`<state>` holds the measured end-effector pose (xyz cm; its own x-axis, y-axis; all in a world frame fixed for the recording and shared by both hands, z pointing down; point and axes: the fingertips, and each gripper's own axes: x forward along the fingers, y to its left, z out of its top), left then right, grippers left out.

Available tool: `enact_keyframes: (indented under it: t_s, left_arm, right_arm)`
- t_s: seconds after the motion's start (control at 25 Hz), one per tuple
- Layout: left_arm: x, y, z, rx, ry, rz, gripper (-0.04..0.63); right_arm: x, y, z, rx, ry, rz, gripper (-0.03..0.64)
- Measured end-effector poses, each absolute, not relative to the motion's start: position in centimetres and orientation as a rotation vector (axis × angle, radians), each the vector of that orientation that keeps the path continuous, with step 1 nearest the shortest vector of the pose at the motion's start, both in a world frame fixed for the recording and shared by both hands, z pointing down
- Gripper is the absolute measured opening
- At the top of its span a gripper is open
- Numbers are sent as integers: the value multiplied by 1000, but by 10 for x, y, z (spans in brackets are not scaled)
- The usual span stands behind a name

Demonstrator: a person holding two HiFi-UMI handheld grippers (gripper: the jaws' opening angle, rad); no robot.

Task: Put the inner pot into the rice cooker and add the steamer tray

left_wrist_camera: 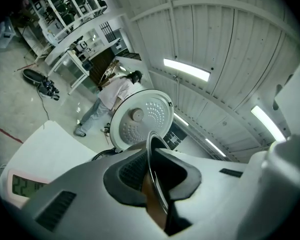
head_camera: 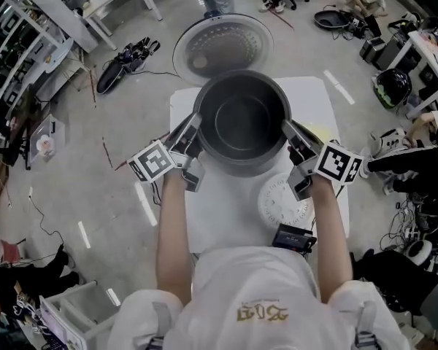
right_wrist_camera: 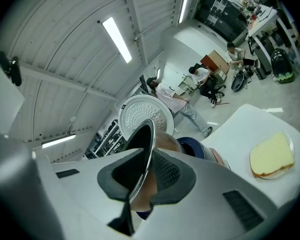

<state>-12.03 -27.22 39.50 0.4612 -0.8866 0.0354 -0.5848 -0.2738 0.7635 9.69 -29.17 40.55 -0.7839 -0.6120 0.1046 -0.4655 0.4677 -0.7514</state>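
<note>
The dark metal inner pot [head_camera: 242,122] hangs over the white table [head_camera: 219,217], held by its rim from both sides. My left gripper [head_camera: 195,131] is shut on the left rim, and my right gripper [head_camera: 290,133] is shut on the right rim. In the left gripper view the thin pot rim [left_wrist_camera: 154,159] sits pinched between the black pads of the left gripper [left_wrist_camera: 152,176]. The right gripper view shows the pot rim [right_wrist_camera: 146,149] clamped in the right gripper [right_wrist_camera: 146,176]. The rice cooker's open lid [head_camera: 223,46] stands behind the pot; its blue body [right_wrist_camera: 200,149] is mostly hidden. The white round steamer tray [head_camera: 281,203] lies on the table near my right gripper.
A yellow slab on a plate [right_wrist_camera: 272,156] lies at the table's right side. A small black device [head_camera: 293,237] sits at the near table edge. A person [left_wrist_camera: 112,96] stands beyond the cooker, others sit at the far right, and cables and gear litter the floor around the table.
</note>
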Motion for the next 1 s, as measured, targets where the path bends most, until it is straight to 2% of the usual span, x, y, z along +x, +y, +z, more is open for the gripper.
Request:
enact_keyframes:
  t_s: [0.56, 1.0]
  left_arm:
    - [-130, -293, 447, 1890, -1301, -395, 61]
    - [-128, -294, 477, 1896, -1393, -169, 77]
  right_arm:
    - [85, -320, 452, -953, 2575, -1340, 58]
    - [86, -325, 481, -1013, 2739, -1324, 71]
